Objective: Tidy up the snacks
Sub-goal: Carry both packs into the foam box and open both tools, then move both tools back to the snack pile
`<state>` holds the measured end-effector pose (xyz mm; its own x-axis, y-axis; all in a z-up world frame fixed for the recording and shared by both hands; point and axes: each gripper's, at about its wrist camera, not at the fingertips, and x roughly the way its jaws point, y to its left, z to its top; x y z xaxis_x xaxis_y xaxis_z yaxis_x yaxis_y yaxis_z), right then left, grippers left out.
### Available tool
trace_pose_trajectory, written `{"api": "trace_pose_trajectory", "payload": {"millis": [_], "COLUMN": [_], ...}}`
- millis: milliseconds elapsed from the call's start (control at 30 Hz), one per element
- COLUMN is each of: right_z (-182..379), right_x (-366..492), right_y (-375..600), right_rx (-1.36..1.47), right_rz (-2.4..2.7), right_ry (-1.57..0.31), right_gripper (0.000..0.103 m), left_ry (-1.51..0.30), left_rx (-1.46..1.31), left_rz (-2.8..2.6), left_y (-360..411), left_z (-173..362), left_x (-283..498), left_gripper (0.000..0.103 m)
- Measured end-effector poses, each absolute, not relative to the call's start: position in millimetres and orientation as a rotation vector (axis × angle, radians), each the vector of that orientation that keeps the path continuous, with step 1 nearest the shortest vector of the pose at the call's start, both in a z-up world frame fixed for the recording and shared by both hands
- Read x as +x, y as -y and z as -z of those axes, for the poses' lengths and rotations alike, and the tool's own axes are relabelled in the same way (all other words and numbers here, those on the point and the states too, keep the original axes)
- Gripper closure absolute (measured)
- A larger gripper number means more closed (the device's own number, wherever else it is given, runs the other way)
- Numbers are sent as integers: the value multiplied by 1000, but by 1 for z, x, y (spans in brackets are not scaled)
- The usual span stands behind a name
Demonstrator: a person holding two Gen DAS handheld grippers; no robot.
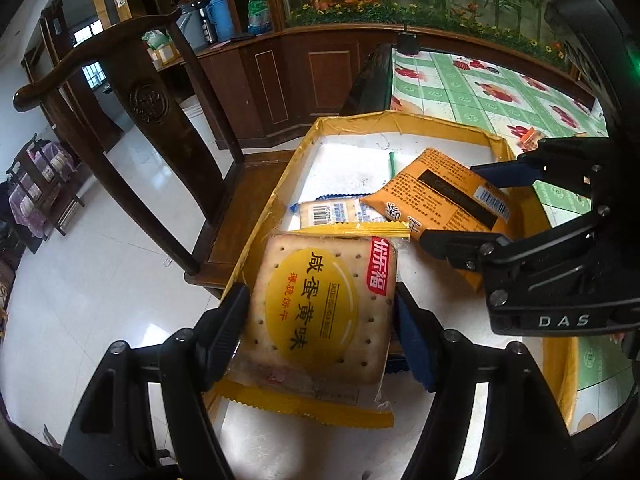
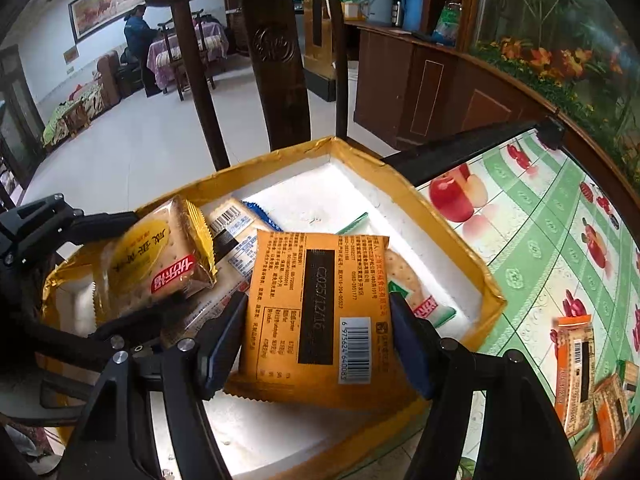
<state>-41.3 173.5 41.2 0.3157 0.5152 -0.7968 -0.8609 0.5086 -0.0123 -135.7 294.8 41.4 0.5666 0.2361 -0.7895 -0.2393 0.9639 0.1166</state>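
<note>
My left gripper [image 1: 320,320] is shut on a yellow cracker packet [image 1: 320,304], held over the near left part of a shallow box with yellow-taped walls [image 1: 352,120] and a white floor. My right gripper [image 2: 316,344] is shut on an orange cracker packet [image 2: 316,312], printed back up, over the same box [image 2: 404,188]. Each gripper shows in the other's view: the right one [image 1: 472,204] with the orange packet [image 1: 444,196], the left one [image 2: 132,264] with the yellow packet [image 2: 156,256]. A blue-and-white packet [image 1: 328,212] and a green-edged packet [image 2: 416,296] lie on the box floor.
The box sits at the edge of a table under a green fruit-print cloth [image 2: 560,240]. Several orange snack packets [image 2: 576,364] lie on the cloth at the right. A dark wooden chair [image 2: 272,52] stands right behind the box. A wooden cabinet [image 1: 280,76] lines the back.
</note>
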Motion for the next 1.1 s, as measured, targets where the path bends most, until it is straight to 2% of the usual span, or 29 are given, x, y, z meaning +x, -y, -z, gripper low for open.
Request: {"api": "trace_pose_trajectory", "payload": {"millis": [167, 367, 633, 700, 767, 1100], "right_z": [-40, -45, -67, -74, -79, -80], "right_x": [-42, -44, -57, -59, -59, -57], "right_y": [-172, -164, -137, -127, -113, -23], "right_rx": [-474, -430, -398, -382, -362, -252], "right_rz": [-959, -974, -945, -927, -904, -775], "right_ry": [-834, -823, -739, -716, -698, -720], "right_gripper": [34, 29, 29, 23, 23, 23], "left_ry": [-939, -960, -913, -879, -856, -821], "left_rx": [-8, -7, -25, -2, 1, 9], "left_rz": [-296, -295, -341, -354, -345, -220], "left_y": [-295, -290, -281, -273, -266, -201], "left_z": [-41, -38, -55, -64, -70, -84], "left_x": [-134, -134, -147, -150, -151, -138], "left_gripper": [29, 16, 13, 10, 9, 8]}}
